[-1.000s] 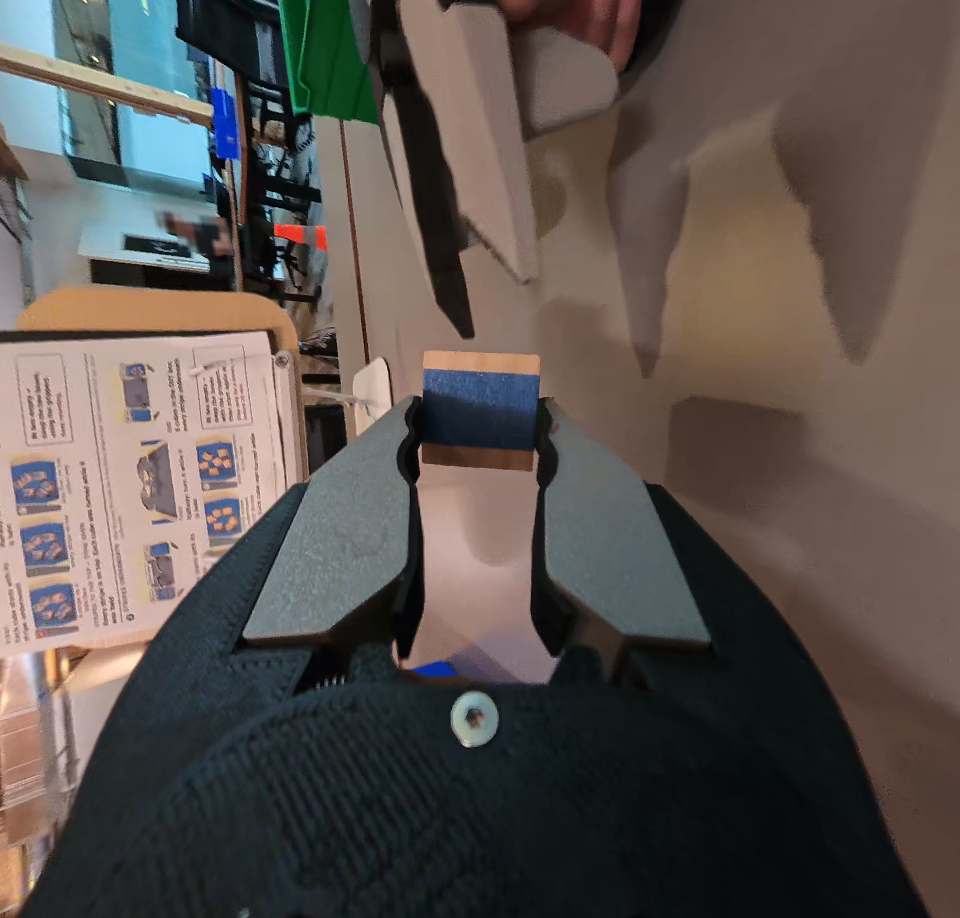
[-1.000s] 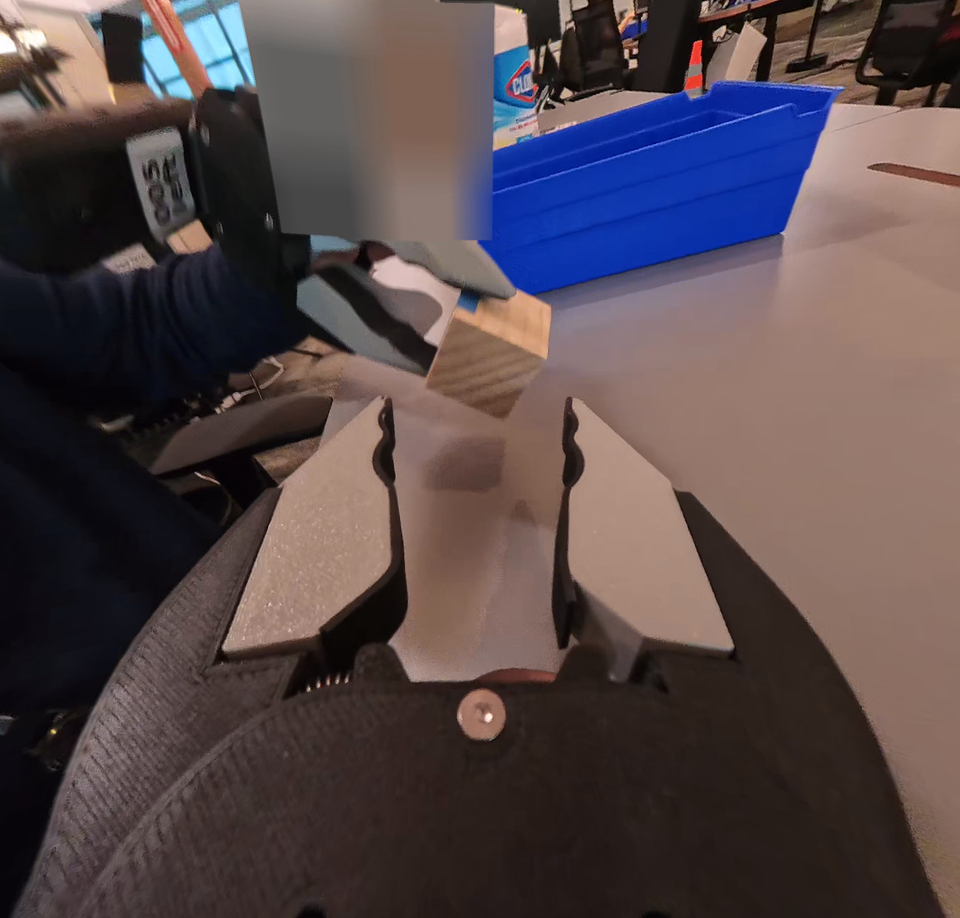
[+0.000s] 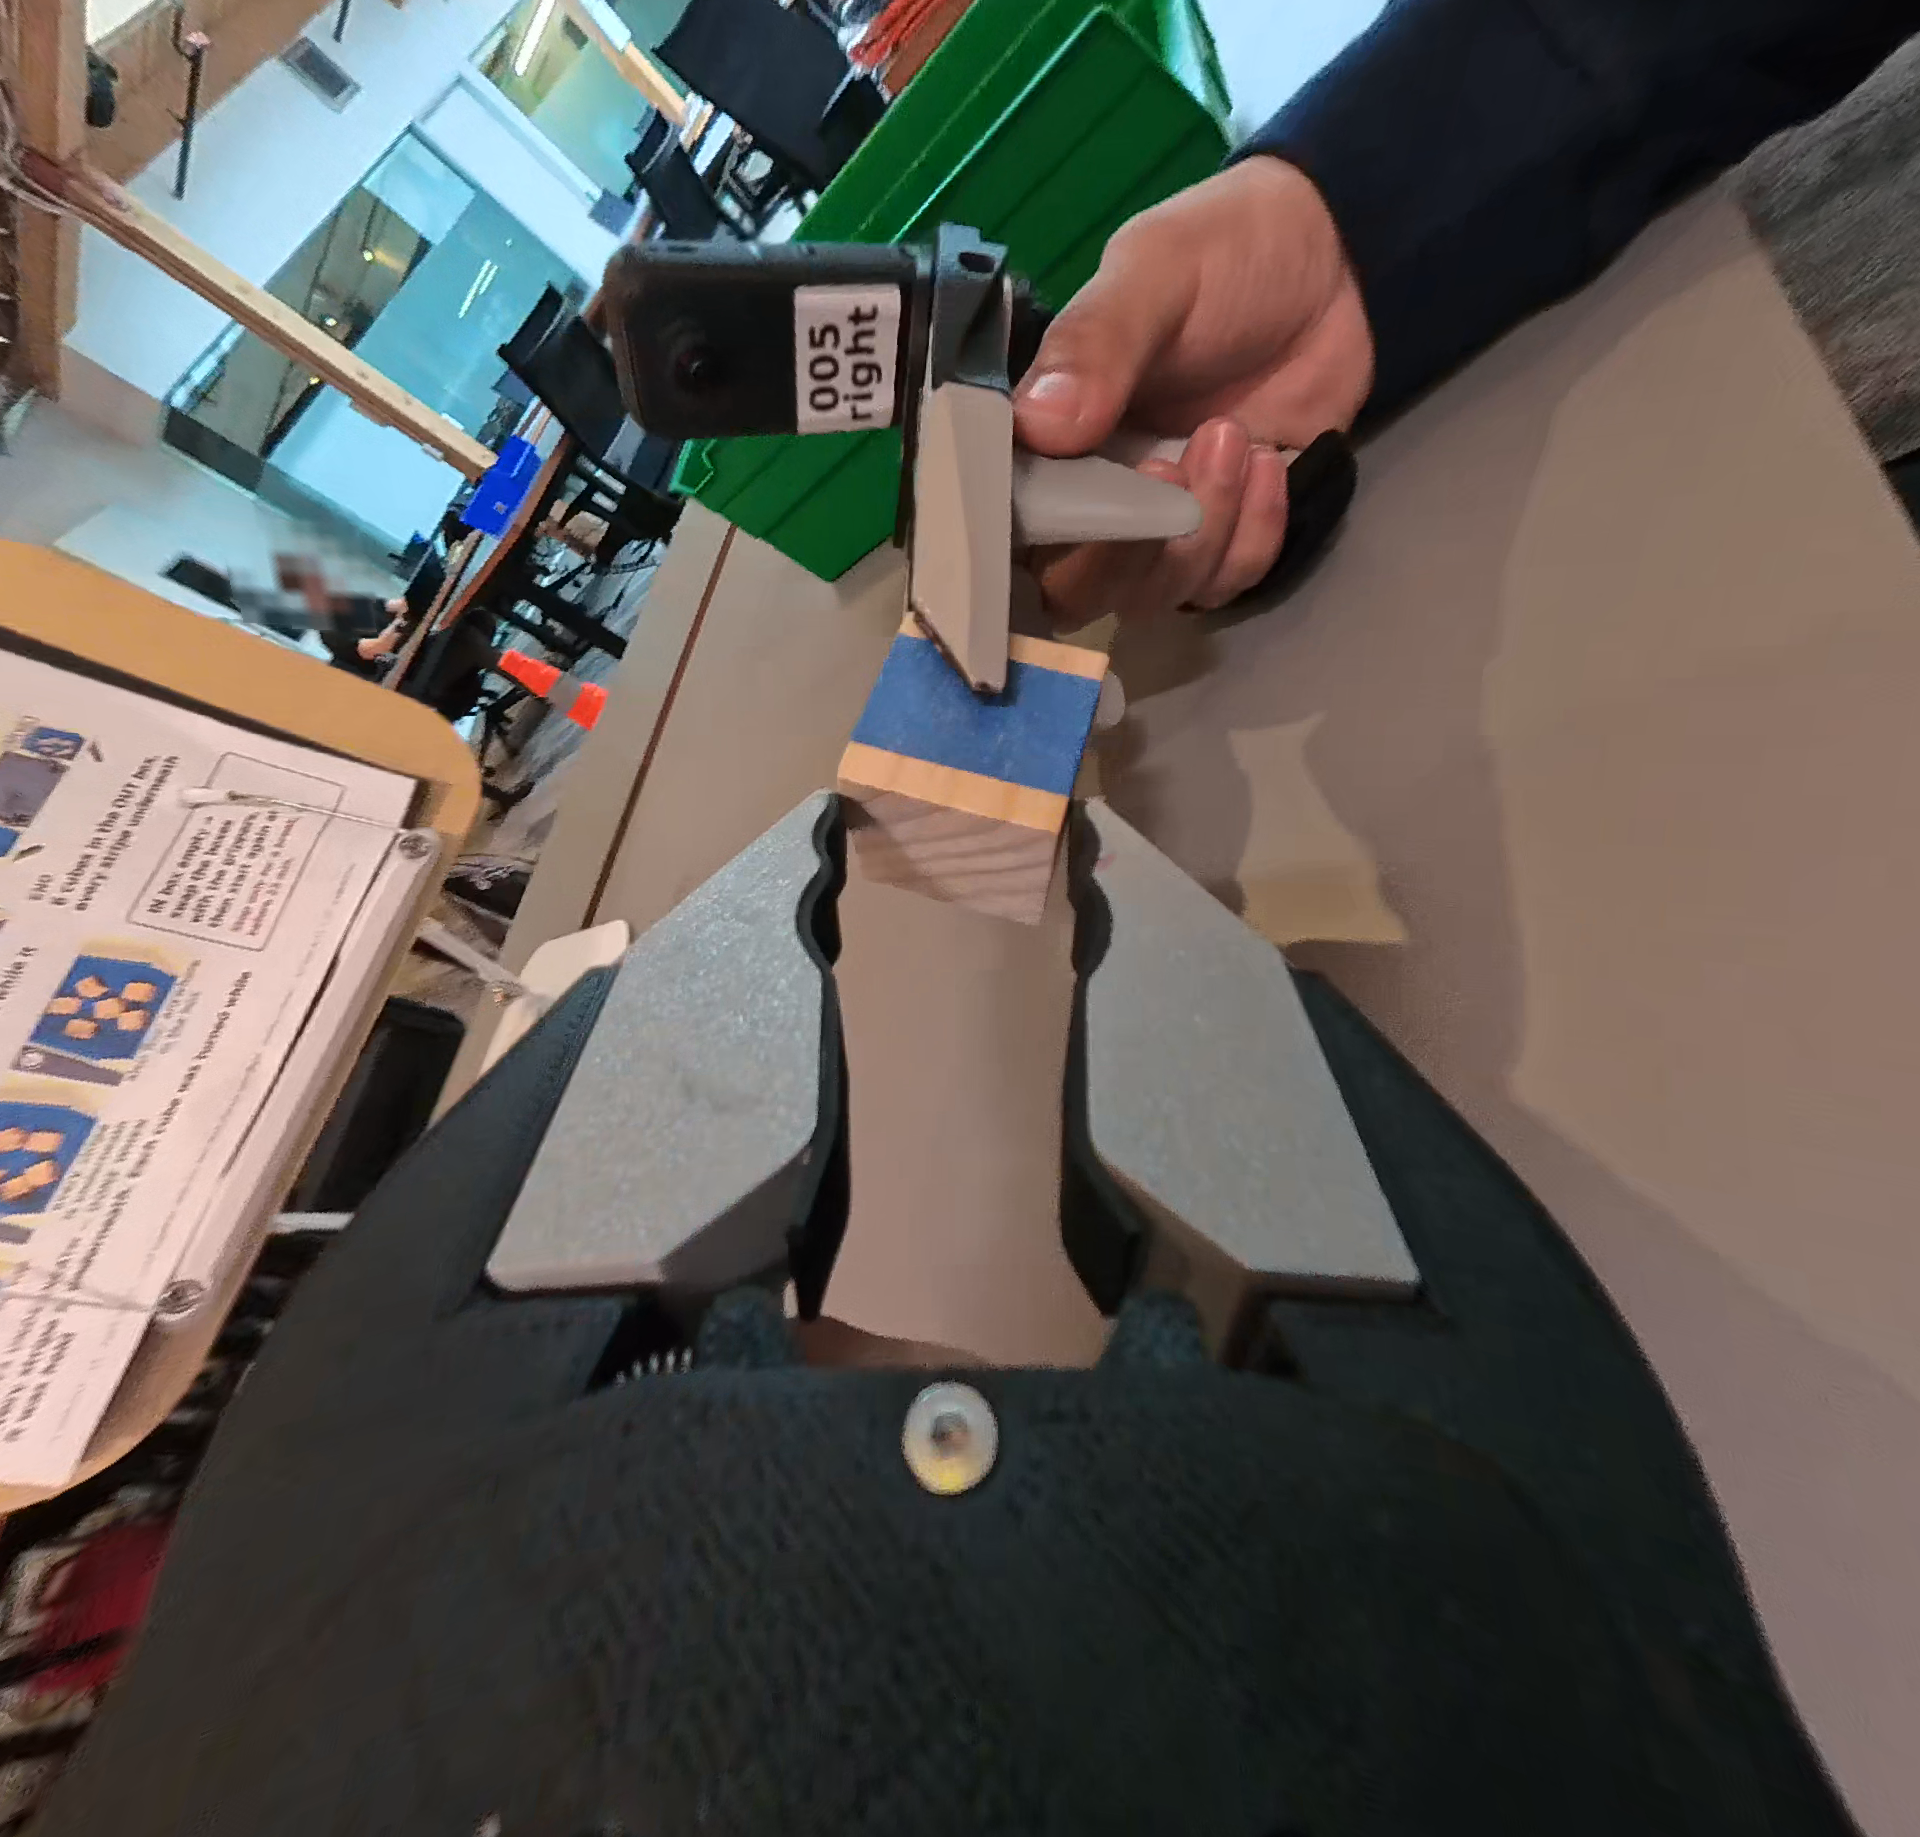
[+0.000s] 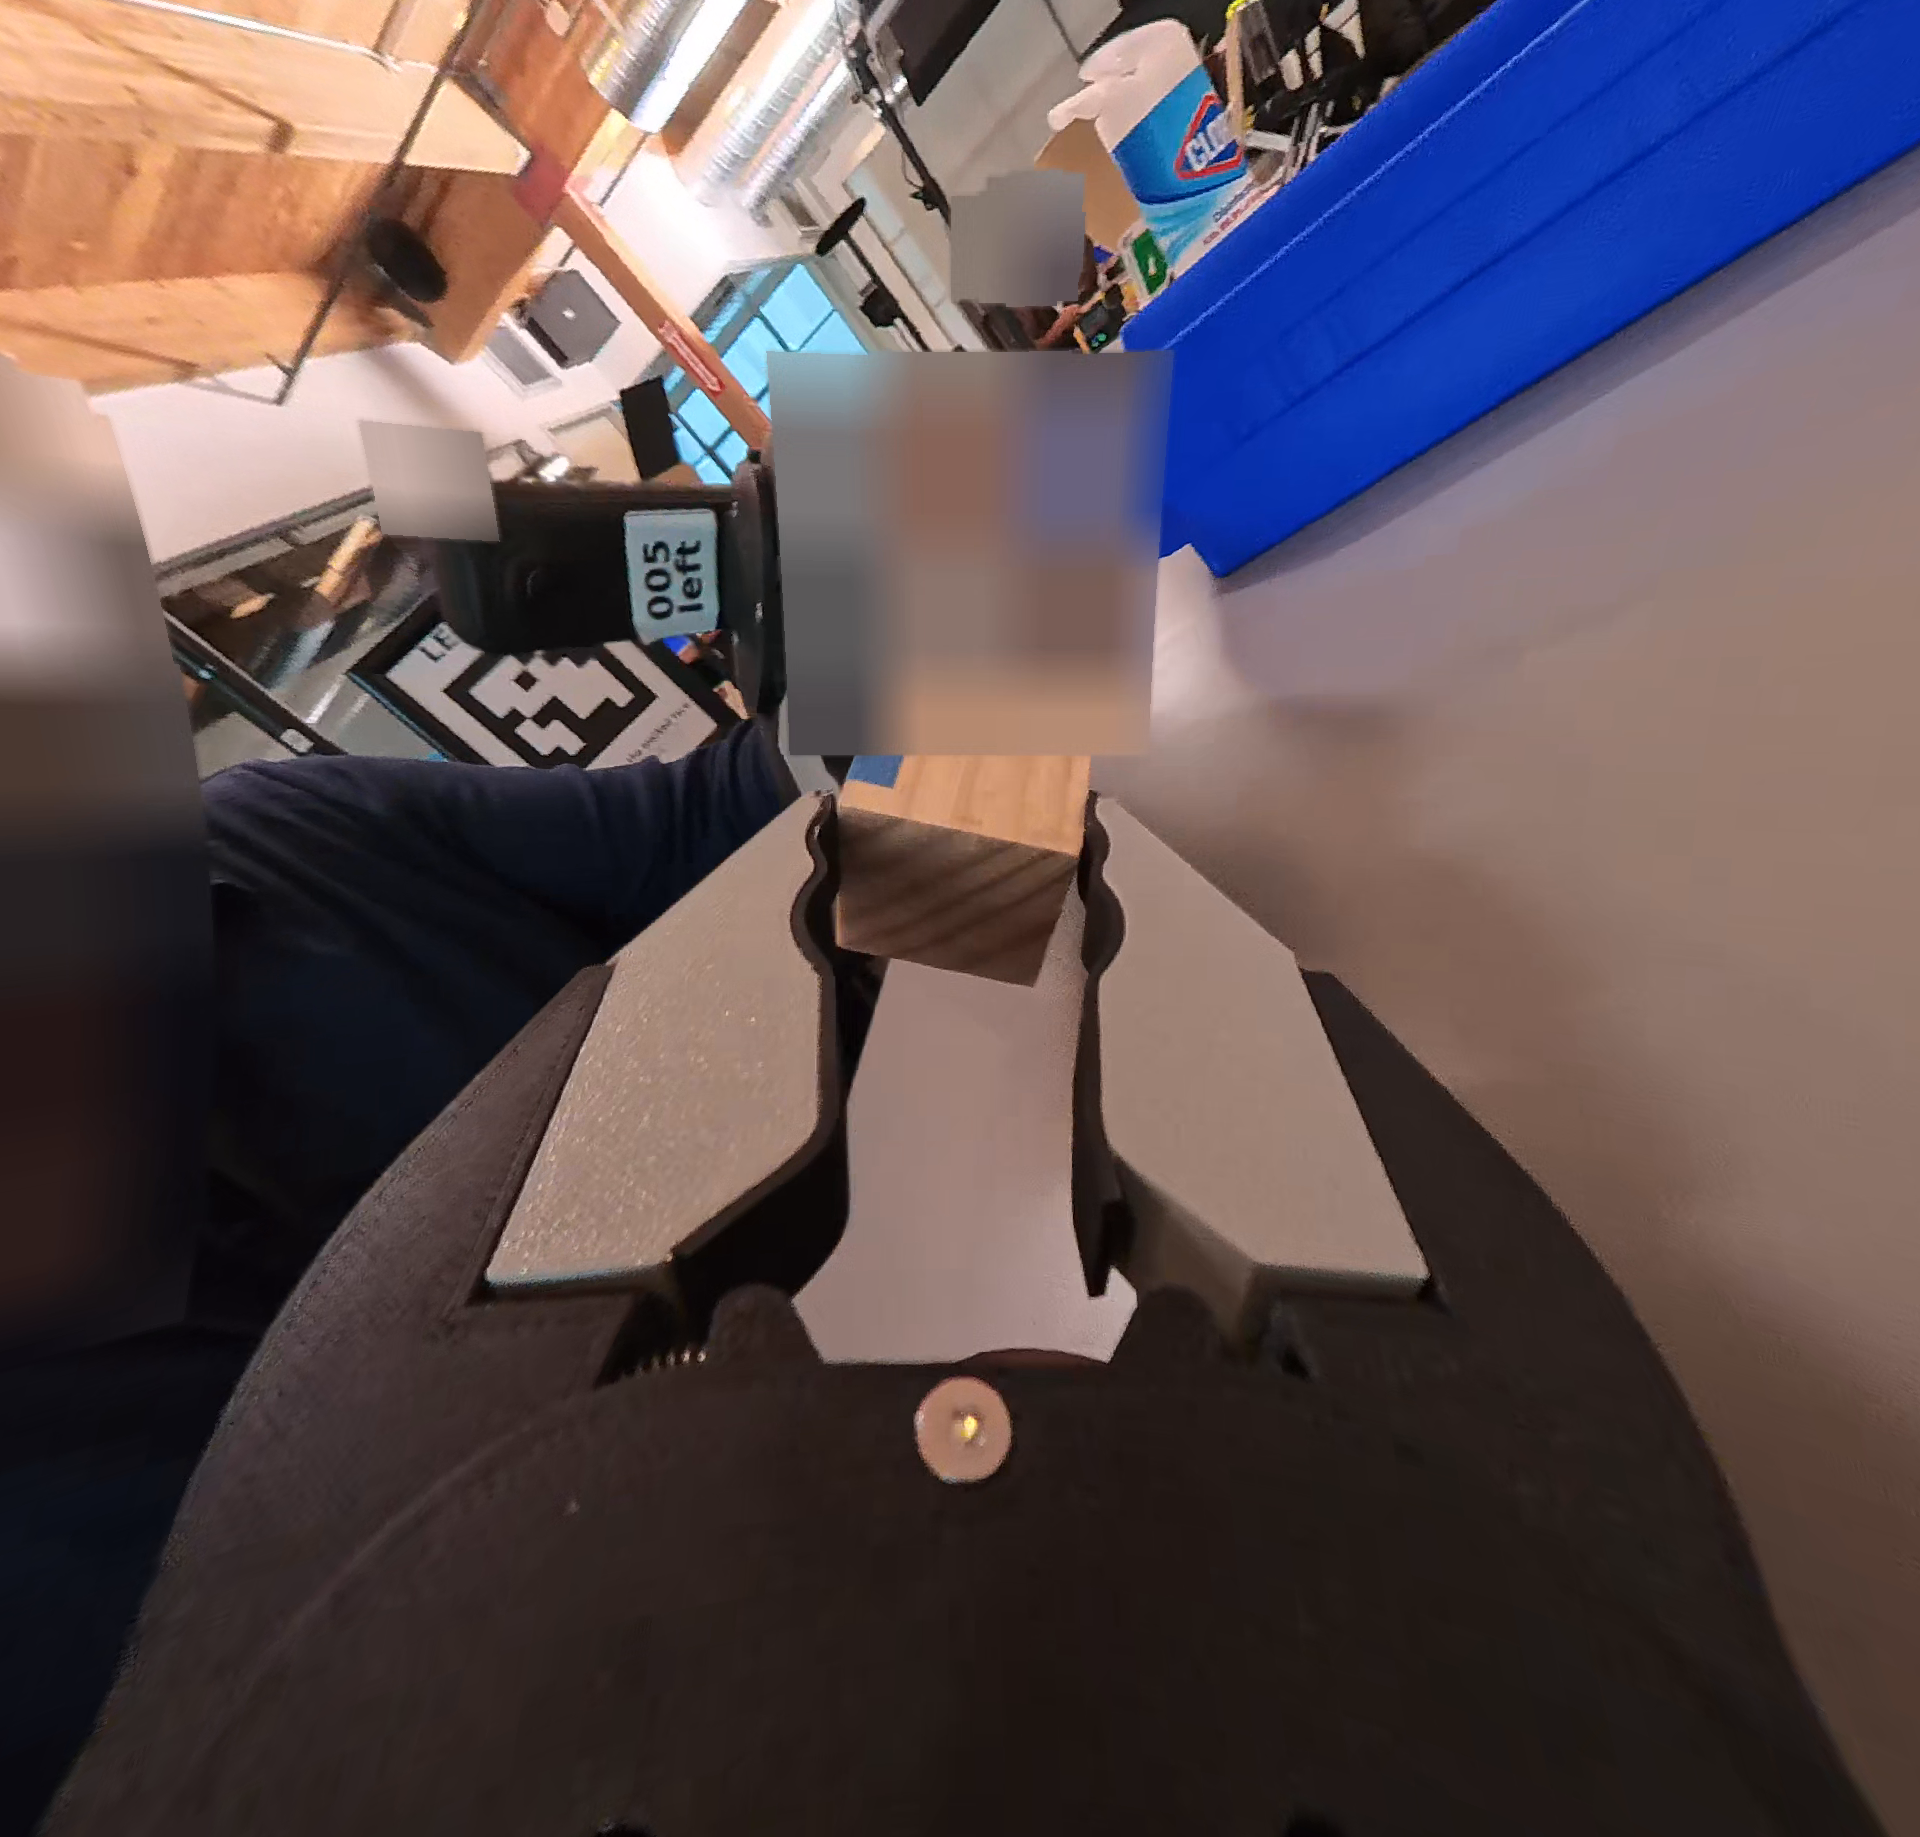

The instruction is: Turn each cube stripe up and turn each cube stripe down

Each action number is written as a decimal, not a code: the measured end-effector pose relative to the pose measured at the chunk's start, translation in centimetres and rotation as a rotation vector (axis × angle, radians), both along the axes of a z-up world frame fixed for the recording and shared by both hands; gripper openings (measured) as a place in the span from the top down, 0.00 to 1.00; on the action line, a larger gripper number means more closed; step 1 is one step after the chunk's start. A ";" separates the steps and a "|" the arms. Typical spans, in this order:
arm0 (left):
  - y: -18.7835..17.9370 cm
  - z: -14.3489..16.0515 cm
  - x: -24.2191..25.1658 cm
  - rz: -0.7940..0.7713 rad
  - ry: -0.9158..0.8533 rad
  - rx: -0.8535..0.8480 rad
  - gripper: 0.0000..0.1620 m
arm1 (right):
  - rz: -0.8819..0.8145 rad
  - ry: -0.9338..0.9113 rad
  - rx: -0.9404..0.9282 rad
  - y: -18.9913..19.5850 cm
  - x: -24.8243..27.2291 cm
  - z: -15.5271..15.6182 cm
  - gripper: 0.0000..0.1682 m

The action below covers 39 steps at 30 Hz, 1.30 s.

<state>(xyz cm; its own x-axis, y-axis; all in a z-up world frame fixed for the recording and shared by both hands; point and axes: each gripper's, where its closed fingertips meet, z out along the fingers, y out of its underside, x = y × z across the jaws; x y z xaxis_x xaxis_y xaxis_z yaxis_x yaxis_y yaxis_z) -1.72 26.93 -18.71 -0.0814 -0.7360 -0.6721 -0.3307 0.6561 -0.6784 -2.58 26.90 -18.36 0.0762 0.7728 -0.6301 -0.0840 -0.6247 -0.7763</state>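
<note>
Spanning both views, grey table point(image 3: 1662, 852) w/ blue bin point(image 4: 1558, 260) at far edge in right wrist view, green bin point(image 3: 997, 166) far side in left wrist view. Instruction sheet point(image 3: 177, 1008) on tan board at left of left wrist view. Person's hand point(image 3: 1195, 385) w/ dark sleeve grips right gripper's handle. Wooden cube point(image 3: 966, 779) held off table, blue stripe facing left cam. Right gripper point(image 4: 961, 862) pinching cube, both fingers pressed on its sides. Left gripper point(image 3: 951, 852) fingers flank cube closely; left tip looks touching, slight gap at right tip, so can't tell if clamped or loose. Part of cube hidden by blur patch in right wrist view.
</note>
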 end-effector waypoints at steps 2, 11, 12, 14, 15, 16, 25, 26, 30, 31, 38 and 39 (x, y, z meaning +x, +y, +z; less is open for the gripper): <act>-0.3 0.0 -0.2 -0.029 0.001 -0.040 0.75 | 0.023 0.006 -0.015 -0.3 -0.2 -0.1 0.74; -1.1 -0.2 -0.6 -0.078 -0.008 -0.100 0.75 | 0.069 0.012 -0.031 -0.9 -0.7 -0.1 0.74; -1.1 -0.1 -0.6 -0.079 -0.015 -0.131 0.75 | 0.061 0.017 -0.024 -0.8 -0.6 0.0 0.73; -1.0 0.1 -0.5 -0.085 -0.038 -0.228 0.75 | 0.020 0.014 0.007 -0.3 -0.4 0.2 0.72; -0.7 0.1 -0.5 -0.080 -0.054 -0.281 0.75 | -0.014 -0.003 0.024 0.2 -0.2 0.2 0.71; -0.2 0.1 -0.4 -0.066 -0.069 -0.334 0.75 | -0.057 -0.027 0.046 0.7 0.3 0.1 0.69; 1.2 -0.2 -0.3 -0.024 -0.091 -0.828 0.75 | -0.209 -0.241 0.411 0.9 1.1 0.9 0.61; 1.1 -0.4 -0.4 -0.031 -0.077 -0.848 0.75 | -0.218 -0.262 0.451 0.9 0.8 0.8 0.61; 0.6 -1.2 -0.5 -0.051 -0.045 -0.907 0.75 | -0.200 -0.305 0.476 0.8 0.1 0.0 0.69; 0.5 -1.2 -0.5 -0.061 -0.043 -0.922 0.75 | -0.189 -0.318 0.473 0.8 0.0 -0.3 0.76; 0.4 -1.2 -0.6 -0.064 -0.037 -0.914 0.75 | -0.160 -0.299 0.439 0.6 -0.2 -0.7 0.76; 0.3 -1.3 -0.6 -0.064 -0.033 -0.913 0.75 | -0.154 -0.302 0.436 0.6 -0.3 -0.8 0.76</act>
